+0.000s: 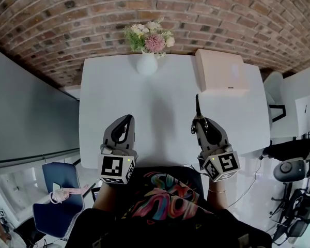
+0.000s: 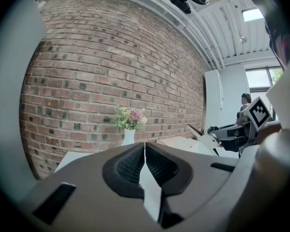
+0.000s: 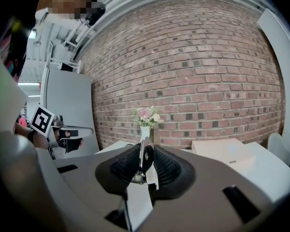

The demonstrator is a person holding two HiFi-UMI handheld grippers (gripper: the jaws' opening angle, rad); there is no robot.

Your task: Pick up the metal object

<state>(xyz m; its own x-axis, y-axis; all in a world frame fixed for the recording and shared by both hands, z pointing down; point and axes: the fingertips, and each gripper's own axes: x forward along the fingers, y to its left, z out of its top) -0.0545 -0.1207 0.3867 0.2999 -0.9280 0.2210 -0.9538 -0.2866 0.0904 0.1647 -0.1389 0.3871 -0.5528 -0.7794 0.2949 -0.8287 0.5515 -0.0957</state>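
Over the white desk your right tongs are clamping the metal object, its base hidden between the pads, your left tongs sitting closed, empty.

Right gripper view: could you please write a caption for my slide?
Right gripper shut on the metal object, with a flower vase and brick wall behind.

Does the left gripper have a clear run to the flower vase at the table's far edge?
Probably yes: the table between the left gripper and the vase is bare, and the box sits off to the right. The gripper's jaws are shut and empty, so they must open first.
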